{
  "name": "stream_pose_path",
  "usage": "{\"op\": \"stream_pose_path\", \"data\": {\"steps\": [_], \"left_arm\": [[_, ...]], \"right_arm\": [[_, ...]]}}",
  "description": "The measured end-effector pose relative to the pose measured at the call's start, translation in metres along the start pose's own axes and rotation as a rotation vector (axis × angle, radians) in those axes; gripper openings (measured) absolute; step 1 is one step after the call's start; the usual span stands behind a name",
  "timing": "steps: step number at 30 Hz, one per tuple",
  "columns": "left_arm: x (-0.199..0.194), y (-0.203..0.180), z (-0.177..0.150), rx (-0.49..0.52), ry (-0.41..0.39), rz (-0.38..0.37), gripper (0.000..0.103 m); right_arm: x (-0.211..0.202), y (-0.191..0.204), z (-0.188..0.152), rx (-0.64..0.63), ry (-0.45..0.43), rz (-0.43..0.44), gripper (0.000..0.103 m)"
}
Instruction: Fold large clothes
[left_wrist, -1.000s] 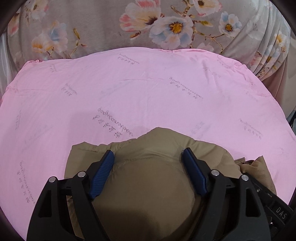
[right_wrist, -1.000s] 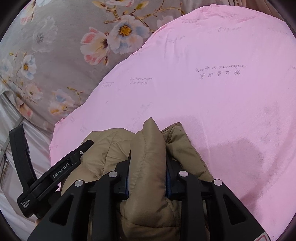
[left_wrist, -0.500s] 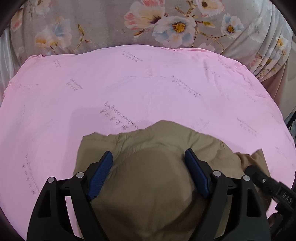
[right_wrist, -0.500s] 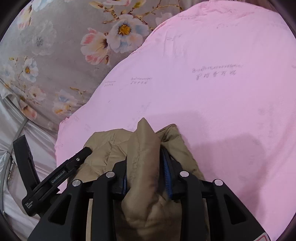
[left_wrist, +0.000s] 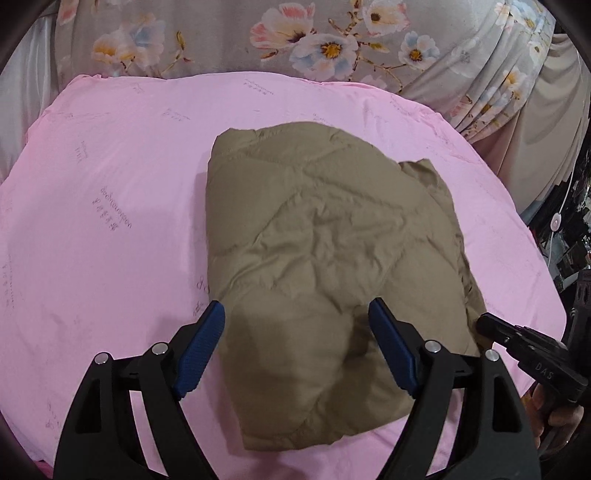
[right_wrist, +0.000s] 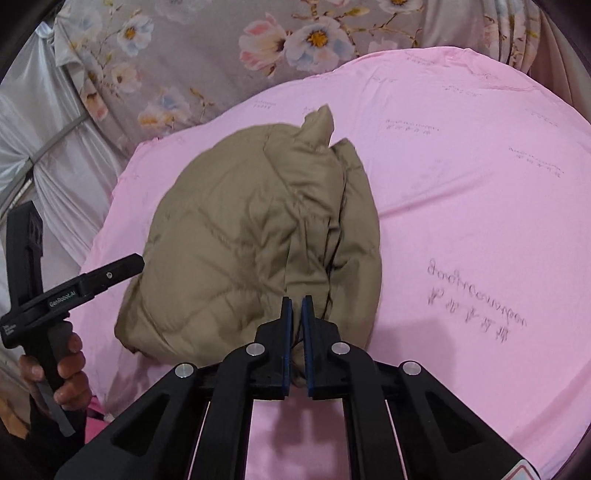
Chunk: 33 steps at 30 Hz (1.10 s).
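Where the pink sheet printed with faint grey script covers the bed, one khaki quilted puffer jacket lies folded into a compact, puffy bundle near the sheet's middle. Left claw: spread wide, blue-padded fingers on either side of the bundle's near end, holding nothing. Right claw: pads nearly together, pinching a thin fold at the jacket's near edge; a dark seam or zipper line runs along the bundle just above it. One corner of the jacket stands up at the far end in the right wrist view. Grey floral fabric: behind the sheet. White curtain: left of the bed in the right wrist view.
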<state>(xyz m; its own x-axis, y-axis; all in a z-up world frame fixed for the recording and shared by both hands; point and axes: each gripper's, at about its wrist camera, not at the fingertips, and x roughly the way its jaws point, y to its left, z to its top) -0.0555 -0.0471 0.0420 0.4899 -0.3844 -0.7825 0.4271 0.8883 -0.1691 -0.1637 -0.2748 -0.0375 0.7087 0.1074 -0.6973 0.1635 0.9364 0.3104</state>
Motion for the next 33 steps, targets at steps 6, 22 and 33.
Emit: {"op": "stream_pose_path", "data": {"steps": [6, 22, 33], "left_arm": [[0.021, 0.014, -0.022, -0.063, 0.042, 0.001, 0.084], [0.034, 0.007, -0.032, -0.012, 0.01, 0.08, 0.09], [-0.002, 0.07, 0.028, -0.212, 0.017, -0.197, 0.092]], "right_arm": [[0.02, 0.002, -0.013, -0.029, 0.011, -0.088, 0.005], [0.032, 0.017, -0.023, -0.095, -0.07, -0.176, 0.004], [0.0, -0.052, 0.052, 0.122, -0.013, 0.079, 0.044]]}}
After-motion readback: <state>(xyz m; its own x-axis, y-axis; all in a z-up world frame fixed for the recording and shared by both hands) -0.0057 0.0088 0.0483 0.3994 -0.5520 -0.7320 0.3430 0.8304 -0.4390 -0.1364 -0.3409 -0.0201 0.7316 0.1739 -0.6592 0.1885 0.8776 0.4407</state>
